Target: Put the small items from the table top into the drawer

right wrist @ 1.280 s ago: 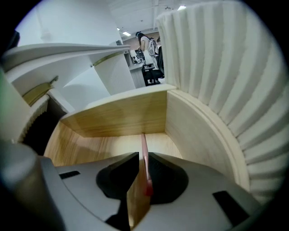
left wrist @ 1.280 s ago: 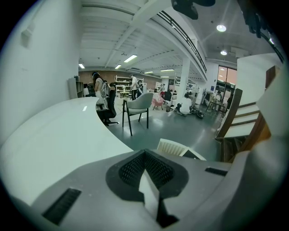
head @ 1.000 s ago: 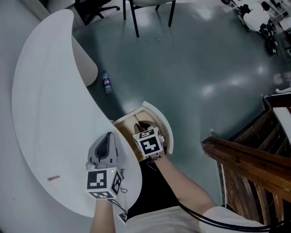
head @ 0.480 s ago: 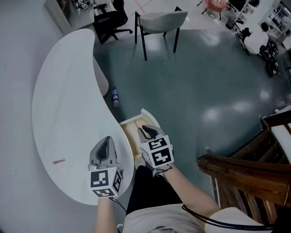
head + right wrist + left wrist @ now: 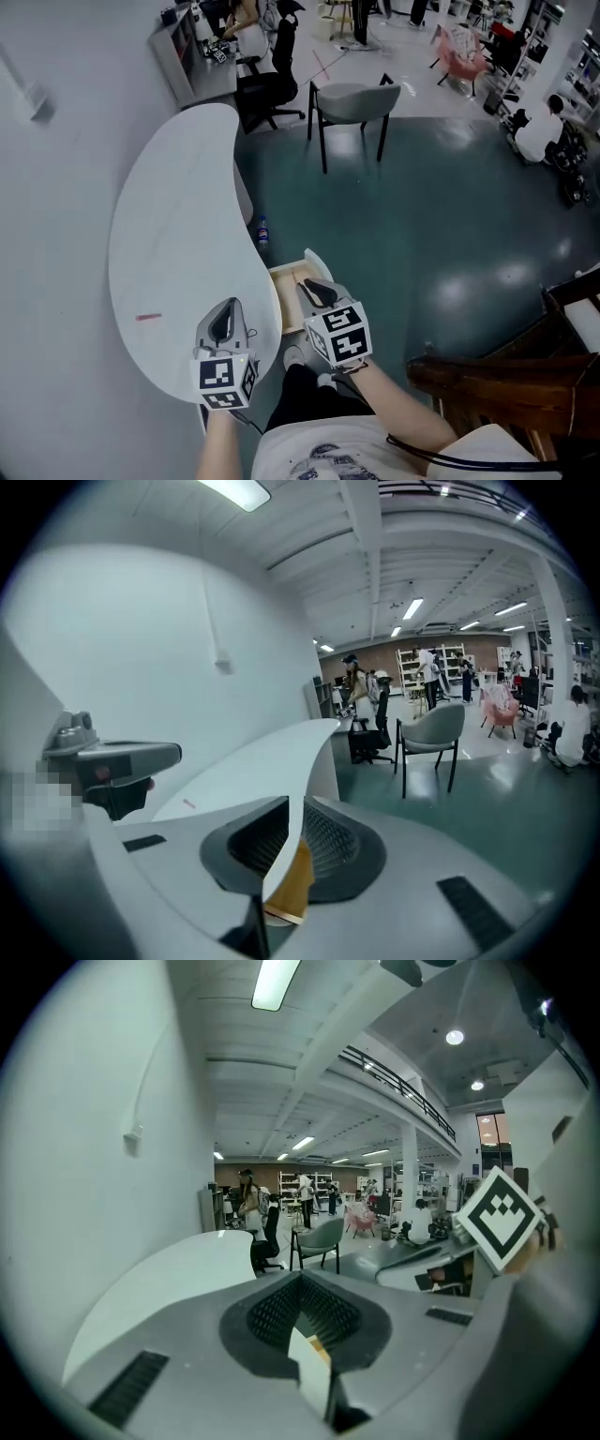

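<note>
- Small pink item (image 5: 148, 317) lies alone on the white curved table (image 5: 178, 216), toward its near end and close to the wall-side edge; it is too small to tell what it is
- drawer (image 5: 291, 286) stands pulled out from the table's floor-side edge, its pale wood inside showing; what lies in it is mostly hidden behind the right gripper
- left gripper (image 5: 225, 319) hangs over the table's near end, close to the edge beside the drawer and well apart from the pink item; its jaws stand only a narrow slit apart and grip nothing
- right gripper (image 5: 317, 291) hangs above the drawer's near part, pointing forward and somewhat down; its jaws are likewise just barely parted, and the white and yellowish strip in the gap looks like the table edge and drawer wood seen through it, not a held thing
- bottle (image 5: 262, 231) lies on the dark green floor beside the table's pedestal, beyond the drawer
- grey chair (image 5: 354, 101) stands farther out on the floor, with a black office chair (image 5: 267, 89) by the table's far tip
- wooden railing (image 5: 487, 375) fills the lower right corner
</note>
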`<action>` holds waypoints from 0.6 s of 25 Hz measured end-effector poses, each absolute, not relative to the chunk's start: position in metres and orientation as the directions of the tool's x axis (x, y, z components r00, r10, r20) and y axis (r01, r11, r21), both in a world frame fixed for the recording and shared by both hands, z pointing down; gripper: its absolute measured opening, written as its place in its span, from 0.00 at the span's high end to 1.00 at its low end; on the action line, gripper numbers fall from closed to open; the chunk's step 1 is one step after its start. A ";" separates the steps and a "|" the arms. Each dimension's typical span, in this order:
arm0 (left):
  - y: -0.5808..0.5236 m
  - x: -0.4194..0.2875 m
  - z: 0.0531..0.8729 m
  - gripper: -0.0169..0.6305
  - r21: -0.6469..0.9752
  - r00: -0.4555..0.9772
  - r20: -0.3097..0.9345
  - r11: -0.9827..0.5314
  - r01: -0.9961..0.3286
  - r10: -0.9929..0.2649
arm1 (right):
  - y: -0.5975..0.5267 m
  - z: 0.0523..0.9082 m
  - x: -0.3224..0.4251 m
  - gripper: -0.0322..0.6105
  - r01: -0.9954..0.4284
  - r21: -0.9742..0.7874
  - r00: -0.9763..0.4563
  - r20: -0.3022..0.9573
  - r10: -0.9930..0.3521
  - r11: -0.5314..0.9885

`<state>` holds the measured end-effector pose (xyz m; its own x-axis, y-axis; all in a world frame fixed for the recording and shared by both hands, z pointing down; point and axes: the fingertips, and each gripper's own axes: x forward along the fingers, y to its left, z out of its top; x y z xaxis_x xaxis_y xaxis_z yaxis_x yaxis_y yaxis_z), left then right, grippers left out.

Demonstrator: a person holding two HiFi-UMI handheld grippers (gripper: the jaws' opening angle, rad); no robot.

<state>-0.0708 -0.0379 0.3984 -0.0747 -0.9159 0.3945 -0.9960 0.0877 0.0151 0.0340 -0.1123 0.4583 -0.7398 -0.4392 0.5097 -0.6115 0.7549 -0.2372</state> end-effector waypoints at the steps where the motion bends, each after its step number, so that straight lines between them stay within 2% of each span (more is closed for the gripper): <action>1: -0.032 -0.071 0.393 0.94 0.010 -0.086 0.389 0.098 -0.995 -0.917 | -0.108 0.448 0.034 0.85 -0.600 -0.233 -0.750 0.496 -0.437 0.765; 15: 0.044 -0.080 0.338 0.94 -0.021 -0.198 0.322 0.202 -0.979 -0.926 | -0.027 0.383 0.026 0.90 -0.466 -0.222 -0.845 0.397 -0.357 0.856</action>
<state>-0.0802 0.0441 0.3379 -0.1984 -0.9256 0.3225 -0.9791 0.2025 -0.0212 0.0259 -0.0270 0.3826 -0.8453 -0.3573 0.3974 -0.4664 0.8562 -0.2224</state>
